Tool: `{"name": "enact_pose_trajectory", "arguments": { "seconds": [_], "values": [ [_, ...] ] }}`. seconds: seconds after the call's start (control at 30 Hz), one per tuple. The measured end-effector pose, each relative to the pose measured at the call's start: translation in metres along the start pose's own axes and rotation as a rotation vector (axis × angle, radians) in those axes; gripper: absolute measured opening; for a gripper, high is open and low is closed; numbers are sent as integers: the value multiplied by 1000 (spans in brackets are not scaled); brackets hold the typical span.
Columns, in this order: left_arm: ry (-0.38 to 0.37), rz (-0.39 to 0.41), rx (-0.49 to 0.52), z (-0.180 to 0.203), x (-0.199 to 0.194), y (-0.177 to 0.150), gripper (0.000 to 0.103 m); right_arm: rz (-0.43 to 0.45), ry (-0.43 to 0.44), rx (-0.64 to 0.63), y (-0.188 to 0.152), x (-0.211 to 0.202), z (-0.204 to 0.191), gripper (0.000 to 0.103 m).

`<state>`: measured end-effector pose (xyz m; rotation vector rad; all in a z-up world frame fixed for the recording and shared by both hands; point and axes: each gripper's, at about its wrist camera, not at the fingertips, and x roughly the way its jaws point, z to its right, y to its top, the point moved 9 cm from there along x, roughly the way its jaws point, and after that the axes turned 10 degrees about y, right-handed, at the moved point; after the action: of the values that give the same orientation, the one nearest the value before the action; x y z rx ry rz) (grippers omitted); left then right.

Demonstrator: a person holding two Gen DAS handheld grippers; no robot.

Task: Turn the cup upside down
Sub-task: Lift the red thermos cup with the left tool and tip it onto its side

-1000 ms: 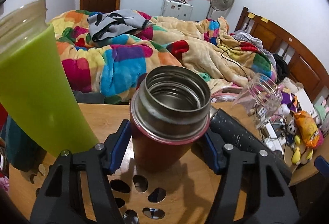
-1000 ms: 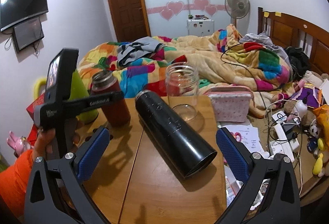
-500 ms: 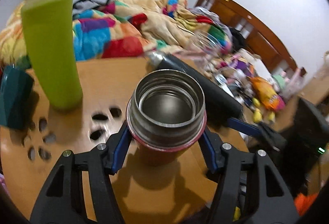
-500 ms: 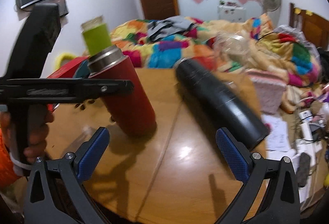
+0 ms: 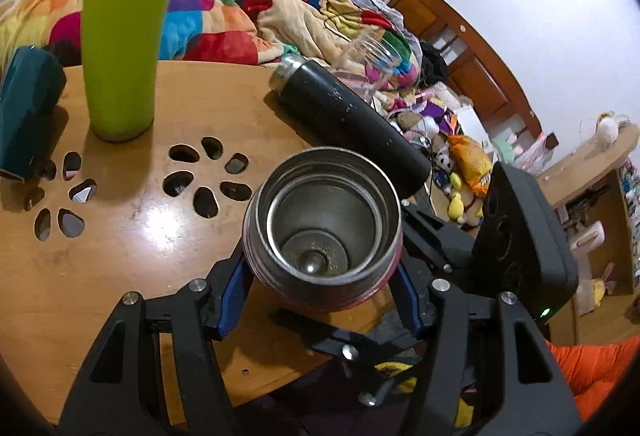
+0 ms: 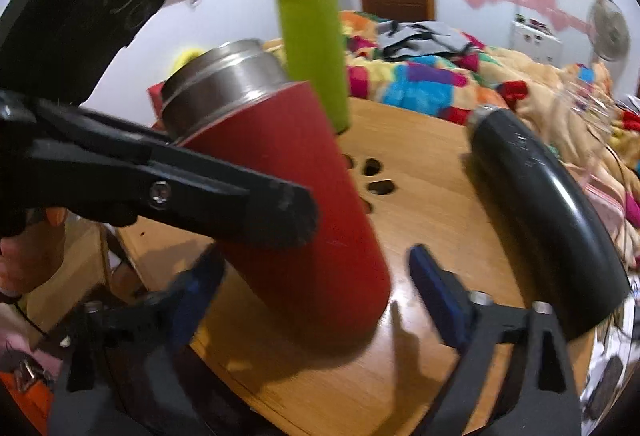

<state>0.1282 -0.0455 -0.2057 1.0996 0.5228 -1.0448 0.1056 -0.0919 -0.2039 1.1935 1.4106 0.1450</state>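
The cup is a red flask (image 6: 304, 208) with a steel neck and open mouth (image 5: 324, 220). My left gripper (image 5: 322, 284) is shut on the red flask just below the neck and holds it tilted over the near edge of the wooden table (image 5: 120, 256). In the right wrist view the left gripper's finger (image 6: 224, 196) crosses the flask's side. My right gripper (image 6: 316, 284) is open, with its blue pads either side of the flask's lower end, not touching it. The flask's base is at or just above the table (image 6: 420, 196); contact is unclear.
A tall green bottle (image 5: 120, 24) stands at the back left (image 6: 312, 48). A black flask (image 5: 348, 120) lies on its side to the right (image 6: 548, 220). A glass jar (image 5: 372, 56) and a teal box (image 5: 24, 108) sit at the table's edges. Flower-shaped holes (image 5: 204, 176) pierce the tabletop.
My left gripper has carried the red flask toward the near table edge and tilted it. My right gripper has come in close around the flask's lower end.
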Motion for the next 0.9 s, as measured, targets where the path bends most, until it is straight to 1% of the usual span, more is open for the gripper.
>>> {"name": "enact_pose_trajectory", "arguments": {
  "seconds": [0.03,0.1,0.23,0.3,0.47,0.6,0.73,0.87,0.9],
  "values": [
    [-2,7,-13,-4,0,1,62,-9,-16,-11,0,3,0,70],
    [-14,16,-45,-10,-1,3,62,-17,-25,-28,1,4,-2,67],
    [18,43,-80,-20,0,6,63,-4,-38,-39,-3,2,-6,63],
    [17,44,-100,-23,3,6,65,-1,-37,-36,-1,4,-5,61],
    [42,53,-144,-33,10,4,70,22,-28,-18,-1,4,-8,60],
    [37,51,-193,-43,13,-1,73,28,-23,-20,-1,5,-11,60],
    [82,54,-206,-47,13,-4,78,27,-7,-26,-3,5,-14,59],
    [86,46,-222,-50,13,-8,80,27,4,-28,-5,6,-17,59],
    [100,46,-223,-52,13,-8,81,27,6,-28,-5,6,-18,59]
  ]
}}
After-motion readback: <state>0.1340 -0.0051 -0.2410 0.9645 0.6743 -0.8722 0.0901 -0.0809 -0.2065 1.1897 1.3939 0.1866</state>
